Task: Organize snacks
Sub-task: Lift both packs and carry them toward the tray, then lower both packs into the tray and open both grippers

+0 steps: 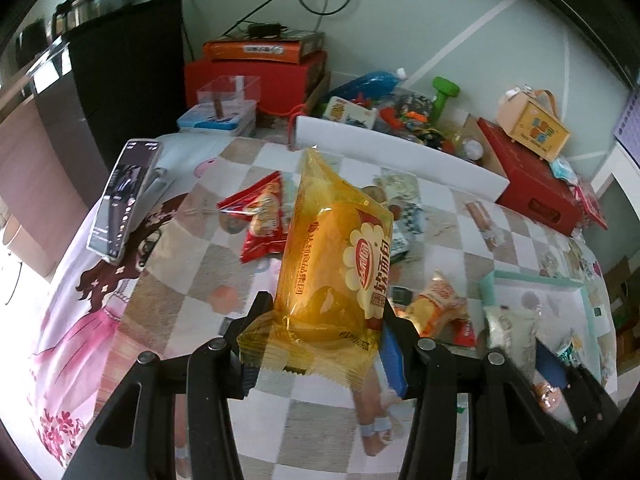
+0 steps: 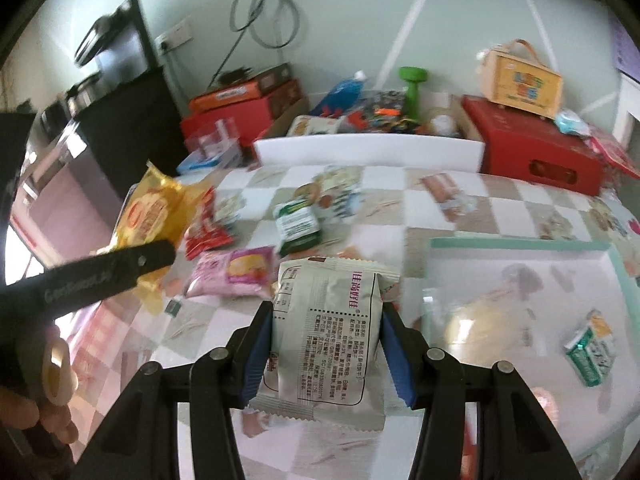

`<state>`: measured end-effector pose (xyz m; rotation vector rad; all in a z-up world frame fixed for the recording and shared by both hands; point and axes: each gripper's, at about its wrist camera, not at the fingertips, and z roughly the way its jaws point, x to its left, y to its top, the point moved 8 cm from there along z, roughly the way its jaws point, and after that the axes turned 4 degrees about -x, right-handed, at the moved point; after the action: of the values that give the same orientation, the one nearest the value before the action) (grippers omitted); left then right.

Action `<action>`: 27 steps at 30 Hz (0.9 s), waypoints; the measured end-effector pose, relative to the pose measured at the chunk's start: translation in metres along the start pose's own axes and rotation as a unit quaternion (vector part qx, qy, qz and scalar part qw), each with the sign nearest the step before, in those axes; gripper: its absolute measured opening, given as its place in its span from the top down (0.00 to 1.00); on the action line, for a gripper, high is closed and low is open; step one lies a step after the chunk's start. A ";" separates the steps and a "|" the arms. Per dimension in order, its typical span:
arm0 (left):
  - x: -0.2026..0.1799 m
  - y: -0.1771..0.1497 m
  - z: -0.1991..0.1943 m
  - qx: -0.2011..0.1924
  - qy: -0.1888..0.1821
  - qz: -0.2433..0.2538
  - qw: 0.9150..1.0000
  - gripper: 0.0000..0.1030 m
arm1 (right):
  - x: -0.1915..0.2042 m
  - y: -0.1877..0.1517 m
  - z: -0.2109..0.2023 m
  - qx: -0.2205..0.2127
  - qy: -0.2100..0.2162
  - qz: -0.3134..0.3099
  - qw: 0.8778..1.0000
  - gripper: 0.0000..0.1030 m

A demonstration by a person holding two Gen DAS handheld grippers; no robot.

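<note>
My left gripper is shut on a yellow soft-bread packet and holds it upright above the checked tablecloth. The same packet and the left gripper's arm show at the left of the right wrist view. My right gripper is shut on a white snack packet held above the table, just left of the mint-rimmed clear tray. On the cloth lie a red packet, a pink packet, a green packet and an orange packet.
The tray holds a pale bread packet and a small green-white packet. A phone on a stand is at the left. A white box wall, red boxes and clutter line the table's far side.
</note>
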<state>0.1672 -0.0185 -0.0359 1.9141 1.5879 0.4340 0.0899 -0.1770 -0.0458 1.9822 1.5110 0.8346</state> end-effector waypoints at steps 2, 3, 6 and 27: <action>-0.013 -0.001 0.001 0.001 -0.010 0.004 1.000 0.50 | -0.013 0.004 -0.004 -0.004 -0.005 0.013 1.000 0.47; -0.018 -0.001 0.002 0.002 -0.015 0.005 1.000 0.50 | -0.020 0.006 -0.006 -0.007 -0.008 0.020 1.000 0.47; -0.040 -0.001 0.004 0.005 -0.026 0.020 0.999 0.50 | -0.042 0.011 -0.010 -0.013 -0.022 0.035 0.999 0.47; -0.201 -0.029 0.021 0.024 -0.107 0.161 0.981 0.50 | -0.240 0.013 -0.039 -0.033 -0.144 0.196 0.969 0.47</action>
<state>0.1115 -0.2151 -0.0446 2.1828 1.1651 0.3094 0.0235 -0.4111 -0.0500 2.2736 0.9323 0.6945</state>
